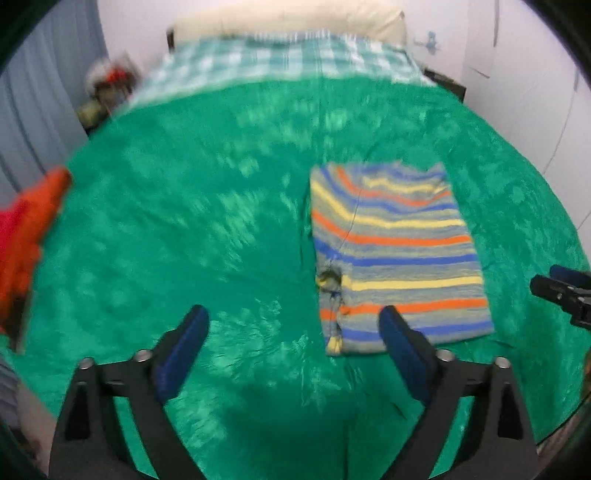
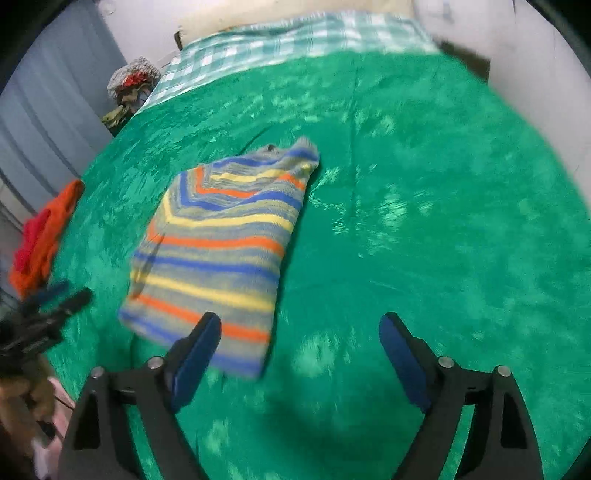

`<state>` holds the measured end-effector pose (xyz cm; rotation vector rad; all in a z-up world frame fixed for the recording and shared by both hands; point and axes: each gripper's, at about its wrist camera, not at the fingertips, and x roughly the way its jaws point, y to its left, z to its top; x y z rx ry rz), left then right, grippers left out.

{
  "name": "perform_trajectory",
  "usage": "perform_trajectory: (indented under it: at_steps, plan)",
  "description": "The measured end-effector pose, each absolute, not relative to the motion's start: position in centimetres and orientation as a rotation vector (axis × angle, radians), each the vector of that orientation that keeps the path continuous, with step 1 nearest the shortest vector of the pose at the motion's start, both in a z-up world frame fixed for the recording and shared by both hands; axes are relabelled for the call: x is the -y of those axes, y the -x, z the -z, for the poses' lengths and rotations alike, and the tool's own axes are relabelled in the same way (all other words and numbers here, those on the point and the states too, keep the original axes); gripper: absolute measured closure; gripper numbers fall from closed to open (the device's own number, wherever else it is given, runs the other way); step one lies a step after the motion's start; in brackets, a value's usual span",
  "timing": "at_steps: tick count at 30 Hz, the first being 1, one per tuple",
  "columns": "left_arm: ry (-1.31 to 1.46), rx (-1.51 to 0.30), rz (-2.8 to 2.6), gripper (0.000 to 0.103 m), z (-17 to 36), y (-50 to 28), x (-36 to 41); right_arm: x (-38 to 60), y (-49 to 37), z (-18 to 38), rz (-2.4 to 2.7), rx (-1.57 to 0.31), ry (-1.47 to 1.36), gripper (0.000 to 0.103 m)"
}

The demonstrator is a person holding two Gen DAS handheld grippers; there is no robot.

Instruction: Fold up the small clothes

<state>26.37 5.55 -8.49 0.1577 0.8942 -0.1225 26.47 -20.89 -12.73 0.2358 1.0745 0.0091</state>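
Note:
A small striped sweater [image 1: 399, 254], grey with blue, yellow and orange bands, lies folded into a rectangle on the green bedspread [image 1: 207, 236]. It also shows in the right wrist view [image 2: 218, 251]. My left gripper [image 1: 293, 325] is open and empty, just above the bedspread at the sweater's near left corner. My right gripper [image 2: 299, 332] is open and empty, at the sweater's near right edge. Each gripper shows at the edge of the other's view: the right one [image 1: 561, 288], the left one [image 2: 48, 306].
An orange and red pile of clothes [image 2: 40, 236] lies at the bed's left edge, also in the left wrist view [image 1: 26, 240]. A checked sheet [image 1: 280, 55] and pillow [image 1: 288, 18] are at the far end. A heap of clothes [image 2: 129, 88] sits beside the bed.

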Motion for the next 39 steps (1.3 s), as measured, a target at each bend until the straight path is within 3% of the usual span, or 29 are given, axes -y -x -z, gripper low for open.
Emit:
perform_trajectory:
  at_steps: [7,15,21,39]
  plan:
    - [-0.148,-0.806,0.047,0.001,2.9,-20.8,-4.7,18.5,-19.2,6.3,-0.012,-0.970,-0.164,0.011]
    - [-0.131,-0.850,-0.020,0.001,1.8,-16.8,-5.2,15.9,-13.9,2.4,-0.049,-0.918,-0.093,0.009]
    - [-0.116,-0.864,-0.049,0.001,1.2,-14.3,-5.3,14.5,-12.1,1.4,-0.061,-0.911,-0.052,0.002]
    - [-0.170,-0.893,-0.033,0.000,0.5,-11.1,-5.1,11.9,-9.2,-0.8,-0.099,-0.943,0.015,0.001]
